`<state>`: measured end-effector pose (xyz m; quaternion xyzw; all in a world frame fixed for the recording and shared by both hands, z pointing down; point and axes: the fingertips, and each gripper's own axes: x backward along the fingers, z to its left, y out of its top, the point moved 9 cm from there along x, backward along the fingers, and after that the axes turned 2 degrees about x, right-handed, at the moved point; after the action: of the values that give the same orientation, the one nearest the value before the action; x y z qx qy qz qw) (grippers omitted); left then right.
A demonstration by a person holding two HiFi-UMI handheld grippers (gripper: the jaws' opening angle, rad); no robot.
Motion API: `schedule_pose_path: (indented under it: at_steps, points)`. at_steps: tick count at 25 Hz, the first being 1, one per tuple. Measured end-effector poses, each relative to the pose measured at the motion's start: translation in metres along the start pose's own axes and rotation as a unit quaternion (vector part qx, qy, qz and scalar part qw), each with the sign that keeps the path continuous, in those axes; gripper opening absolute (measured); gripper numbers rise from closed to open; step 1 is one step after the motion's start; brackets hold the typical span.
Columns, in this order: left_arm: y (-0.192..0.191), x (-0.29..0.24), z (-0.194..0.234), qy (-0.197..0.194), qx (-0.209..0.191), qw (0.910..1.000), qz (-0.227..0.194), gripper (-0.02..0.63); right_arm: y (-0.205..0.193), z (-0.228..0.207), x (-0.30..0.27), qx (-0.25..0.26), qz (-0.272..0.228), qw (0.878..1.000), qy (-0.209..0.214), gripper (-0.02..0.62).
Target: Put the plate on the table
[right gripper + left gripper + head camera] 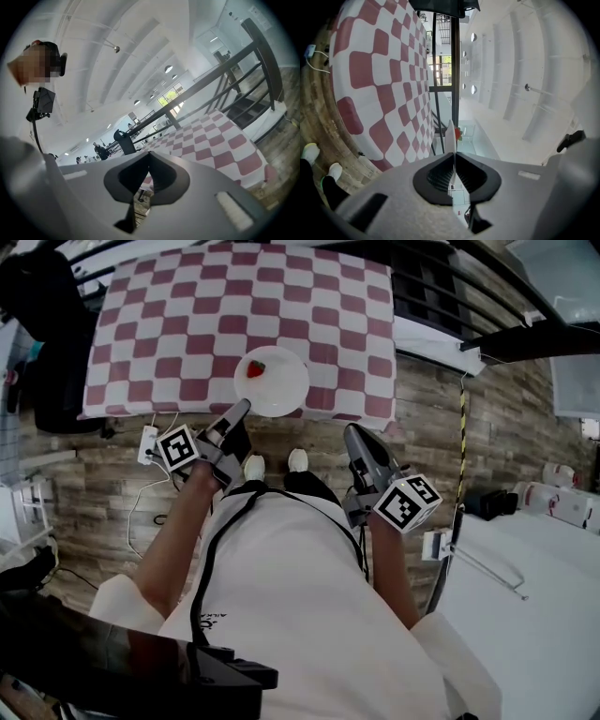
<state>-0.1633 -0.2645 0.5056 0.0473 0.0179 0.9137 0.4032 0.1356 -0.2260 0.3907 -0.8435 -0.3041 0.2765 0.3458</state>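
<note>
A white plate point(277, 385) with a red strawberry point(255, 369) on it hangs over the near edge of the table, which has a red and white checked cloth point(187, 324). My left gripper point(242, 410) is shut on the plate's near rim. In the left gripper view the plate point(450, 137) shows edge-on between the closed jaws, with the strawberry point(458, 133) beyond. I cannot tell whether the plate rests on the cloth. My right gripper point(354, 434) is held lower right, away from the table, shut with nothing in it point(149, 158).
A power strip with white cables point(148, 444) lies on the wooden floor by the table's near left corner. A black railing point(441, 296) runs behind the table at the right. A white surface point(534, 615) fills the lower right. The person's shoes point(298, 460) stand just before the table.
</note>
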Motion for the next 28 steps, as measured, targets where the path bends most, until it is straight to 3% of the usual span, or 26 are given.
schedule_pose_path:
  at_steps: [16, 28]
  points:
    - [0.003, -0.022, 0.06, 0.006, 0.0, 0.9994, -0.034, 0.021, 0.004, -0.034, -0.018, 0.013, 0.073, 0.997, 0.013, 0.009]
    - [0.012, -0.036, 0.113, 0.014, 0.001, 0.9995, -0.028, 0.02, -0.017, -0.052, -0.03, 0.007, 0.116, 0.993, 0.006, 0.009]
